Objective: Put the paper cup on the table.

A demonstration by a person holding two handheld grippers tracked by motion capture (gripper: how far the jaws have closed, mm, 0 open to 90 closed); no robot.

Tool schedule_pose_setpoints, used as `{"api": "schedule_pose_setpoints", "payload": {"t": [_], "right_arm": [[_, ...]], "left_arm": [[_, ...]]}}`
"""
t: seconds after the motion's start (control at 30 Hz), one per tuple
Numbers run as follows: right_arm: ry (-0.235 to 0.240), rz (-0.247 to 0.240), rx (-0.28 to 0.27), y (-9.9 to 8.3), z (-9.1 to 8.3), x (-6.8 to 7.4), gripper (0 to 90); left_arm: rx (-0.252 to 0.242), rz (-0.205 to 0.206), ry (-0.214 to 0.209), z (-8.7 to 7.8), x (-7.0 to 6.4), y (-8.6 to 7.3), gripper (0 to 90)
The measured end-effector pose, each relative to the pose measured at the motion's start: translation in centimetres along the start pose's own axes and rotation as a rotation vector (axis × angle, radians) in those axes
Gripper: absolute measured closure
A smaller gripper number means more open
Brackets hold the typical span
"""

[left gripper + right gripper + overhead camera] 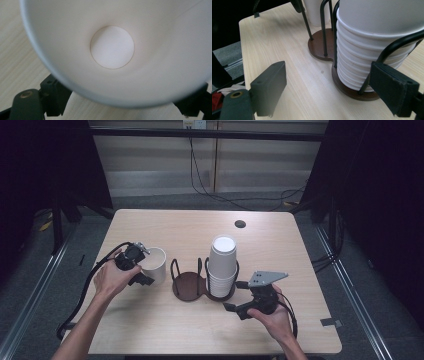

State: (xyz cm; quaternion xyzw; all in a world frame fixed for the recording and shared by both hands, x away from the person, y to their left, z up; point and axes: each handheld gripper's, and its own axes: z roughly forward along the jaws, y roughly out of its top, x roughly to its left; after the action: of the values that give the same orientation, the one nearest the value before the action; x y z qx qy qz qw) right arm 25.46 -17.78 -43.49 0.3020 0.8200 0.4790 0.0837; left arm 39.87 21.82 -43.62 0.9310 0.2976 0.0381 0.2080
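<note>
Left gripper (139, 270) pinches the cup (154, 264) upright near the table's (165, 320) left edge; right gripper (239, 296), jaws spread, steadies toward the stack (222, 267).

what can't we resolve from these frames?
- Left gripper grip on the single paper cup: left gripper view, the cup blocks the jaw tips.
- Cup count in the stack: high view, rims too small; right gripper view, top cut off.
- Holder base far side: hidden by the stack.

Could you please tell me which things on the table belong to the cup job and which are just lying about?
In the job:
single white paper cup at the left gripper
stack of upturned white paper cups
dark wooden two-ring cup holder
right gripper

Lying about:
round black grommet
black floor cables
</note>
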Motion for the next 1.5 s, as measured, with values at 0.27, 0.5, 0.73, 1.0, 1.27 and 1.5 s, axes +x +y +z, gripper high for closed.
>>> {"api": "schedule_pose_setpoints", "payload": {"t": [0.27, 0.5, 0.73, 1.0, 1.27, 1.5], "right_arm": [[-0.004, 0.003, -0.002, 0.0, -0.1, -0.1, 15.0], [-0.008, 0.004, 0.0, -0.1, -0.1, -0.1, 15.0], [-0.013, 0.008, -0.007, -0.1, -0.3, -0.1, 15.0], [-0.015, 0.013, -0.008, -0.2, -0.5, -0.2, 15.0], [-0.014, 0.016, -0.012, -0.2, -0.5, -0.2, 15.0], [-0.016, 0.017, -0.013, -0.3, -0.5, -0.2, 15.0]], "left_arm": [[-0.066, -0.044, 0.004, -0.7, 0.1, -2.1, 16.2], [-0.171, -0.07, 0.009, -2.1, -0.3, -3.6, 21.2], [-0.241, -0.026, 0.0, -2.5, -1.7, -4.7, 26.6], [-0.335, -0.078, -0.037, -2.6, -3.2, -5.6, 27.4], [-0.41, -0.086, -0.062, -3.1, -5.0, -6.5, 27.4], [-0.495, -0.134, -0.032, -3.8, -6.4, -7.7, 23.7]]}}
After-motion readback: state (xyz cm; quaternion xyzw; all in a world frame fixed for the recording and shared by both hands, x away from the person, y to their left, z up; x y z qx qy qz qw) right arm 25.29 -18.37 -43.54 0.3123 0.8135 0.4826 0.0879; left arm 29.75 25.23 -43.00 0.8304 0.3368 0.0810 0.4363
